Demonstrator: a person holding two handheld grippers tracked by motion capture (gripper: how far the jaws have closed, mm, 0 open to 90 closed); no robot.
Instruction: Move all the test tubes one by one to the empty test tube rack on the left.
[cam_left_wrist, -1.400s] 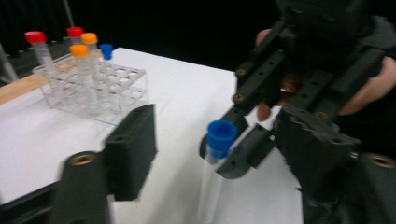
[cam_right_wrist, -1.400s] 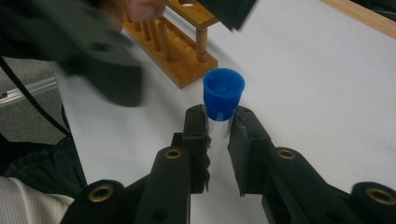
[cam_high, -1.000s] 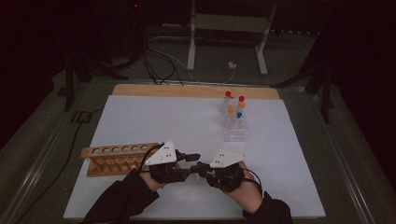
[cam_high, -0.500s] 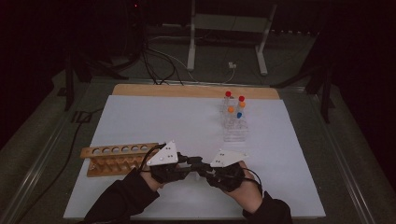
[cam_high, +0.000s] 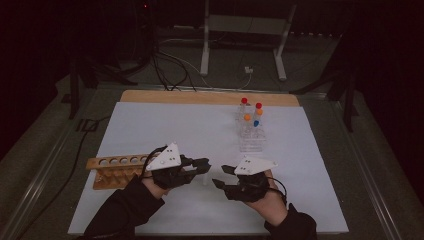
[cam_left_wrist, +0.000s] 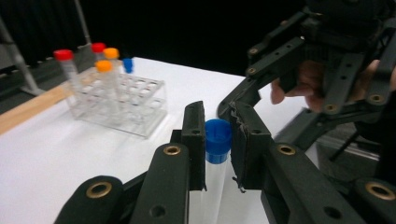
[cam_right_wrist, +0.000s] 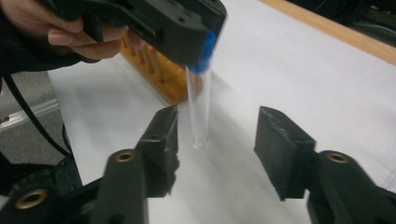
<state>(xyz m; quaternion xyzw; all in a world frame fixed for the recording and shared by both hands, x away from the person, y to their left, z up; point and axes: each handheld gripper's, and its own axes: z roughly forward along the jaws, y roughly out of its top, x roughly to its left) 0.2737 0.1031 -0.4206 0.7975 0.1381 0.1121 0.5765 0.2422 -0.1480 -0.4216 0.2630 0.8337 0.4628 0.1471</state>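
A clear test tube with a blue cap (cam_left_wrist: 218, 140) hangs upright, and my left gripper (cam_left_wrist: 217, 126) is shut on it at the cap. In the high view the left gripper (cam_high: 205, 164) points right over the white mat, with the tube (cam_high: 206, 177) hanging just below its tips. My right gripper (cam_high: 222, 176) faces it from the right, a little apart. Its jaws have just been opening and stand open (cam_right_wrist: 217, 135) on either side of the tube's lower end (cam_right_wrist: 198, 112) without touching it. The tube's tip hovers just above the mat.
A wooden tube rack (cam_high: 115, 167) with a row of empty holes lies left of my left hand. A clear plastic rack (cam_high: 251, 135) holding several red, orange and blue capped tubes stands at the mat's far right. A wooden strip (cam_high: 200, 96) lines the far edge.
The right gripper's jaws have spread apart and let go of the tube, leaving a small gap between the two grippers. The left gripper keeps the tube; both hands have stayed in place.
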